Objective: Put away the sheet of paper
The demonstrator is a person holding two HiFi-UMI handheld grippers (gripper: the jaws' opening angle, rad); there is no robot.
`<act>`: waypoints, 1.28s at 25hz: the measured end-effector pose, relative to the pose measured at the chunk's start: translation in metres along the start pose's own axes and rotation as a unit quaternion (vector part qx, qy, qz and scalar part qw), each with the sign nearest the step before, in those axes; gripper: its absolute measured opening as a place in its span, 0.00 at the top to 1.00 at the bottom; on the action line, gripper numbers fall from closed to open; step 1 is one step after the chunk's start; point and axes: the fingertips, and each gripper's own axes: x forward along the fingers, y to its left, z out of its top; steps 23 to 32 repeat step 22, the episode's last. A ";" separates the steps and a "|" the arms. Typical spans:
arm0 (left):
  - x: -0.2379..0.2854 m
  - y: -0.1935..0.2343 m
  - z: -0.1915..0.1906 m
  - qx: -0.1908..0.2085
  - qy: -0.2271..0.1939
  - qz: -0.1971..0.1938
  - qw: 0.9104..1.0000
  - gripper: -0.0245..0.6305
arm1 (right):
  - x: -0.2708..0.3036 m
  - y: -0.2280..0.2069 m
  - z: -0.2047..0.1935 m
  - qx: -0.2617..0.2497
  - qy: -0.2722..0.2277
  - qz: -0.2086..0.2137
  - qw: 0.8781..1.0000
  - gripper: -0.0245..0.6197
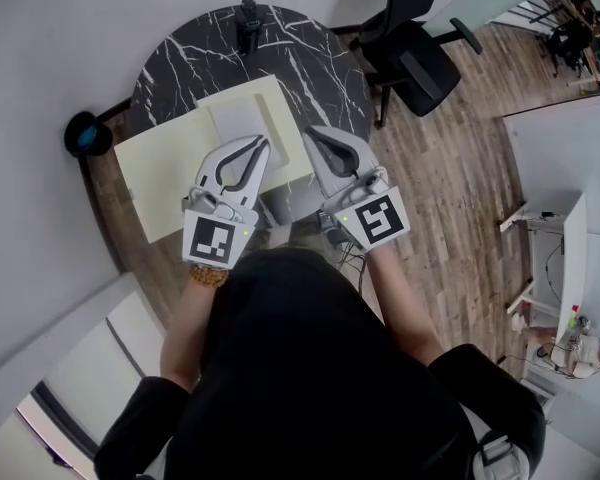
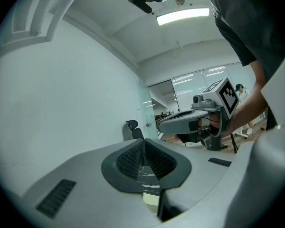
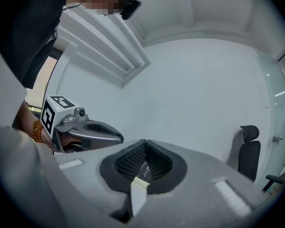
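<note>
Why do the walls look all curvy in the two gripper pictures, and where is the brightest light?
Left gripper view: a wide-angle lens bows straight lines, the corners go dark, and the ceiling lamp glares brightest. Right gripper view: the same bending, softer even light, no lamp in sight. Head view: even light, the marble table sharp.

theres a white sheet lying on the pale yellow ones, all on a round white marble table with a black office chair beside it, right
Not quite. The table is black marble with white veins, not white, as the head view shows. The rest holds: the white sheet lies on the pale yellow ones, and the black office chair stands beside the table.
</note>
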 end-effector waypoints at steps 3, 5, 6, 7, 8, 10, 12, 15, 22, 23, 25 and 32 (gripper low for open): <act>0.002 0.001 -0.002 0.000 0.003 -0.003 1.000 0.92 | 0.001 -0.001 -0.001 0.003 0.003 -0.002 1.000 0.97; 0.003 0.002 -0.003 -0.001 0.002 -0.004 1.000 0.92 | 0.001 -0.002 -0.001 0.004 0.003 -0.003 1.000 0.97; 0.004 0.002 -0.004 -0.001 0.003 -0.005 1.000 0.92 | 0.001 -0.003 -0.001 0.004 0.003 -0.004 1.000 0.97; 0.004 0.003 -0.005 -0.001 0.004 -0.006 1.000 0.92 | 0.001 -0.003 -0.002 0.004 0.003 -0.005 1.000 0.97; 0.005 0.003 -0.006 -0.001 0.005 -0.006 1.000 0.92 | 0.001 -0.004 -0.002 0.004 0.004 -0.005 1.000 0.97; 0.006 0.004 -0.008 0.000 0.006 -0.007 1.000 0.92 | 0.001 -0.006 -0.003 0.003 0.005 -0.006 1.000 0.97; 0.008 0.006 -0.010 0.000 0.007 -0.008 1.000 0.92 | 0.003 -0.006 -0.005 0.004 0.008 -0.006 1.000 0.97; 0.009 0.010 -0.017 0.001 0.014 -0.009 1.000 0.92 | 0.006 -0.006 -0.008 0.005 0.010 -0.005 1.000 0.97; 0.018 0.020 -0.037 0.022 0.034 -0.020 0.999 0.92 | 0.011 -0.012 -0.013 0.008 0.019 -0.006 1.000 0.97; 0.018 0.020 -0.037 0.022 0.034 -0.020 0.999 0.92 | 0.011 -0.012 -0.013 0.008 0.019 -0.006 1.000 0.97; 0.018 0.020 -0.037 0.022 0.034 -0.020 0.999 0.92 | 0.011 -0.012 -0.013 0.008 0.019 -0.006 1.000 0.97; 0.018 0.020 -0.037 0.022 0.034 -0.020 0.999 0.92 | 0.011 -0.012 -0.013 0.008 0.019 -0.006 1.000 0.97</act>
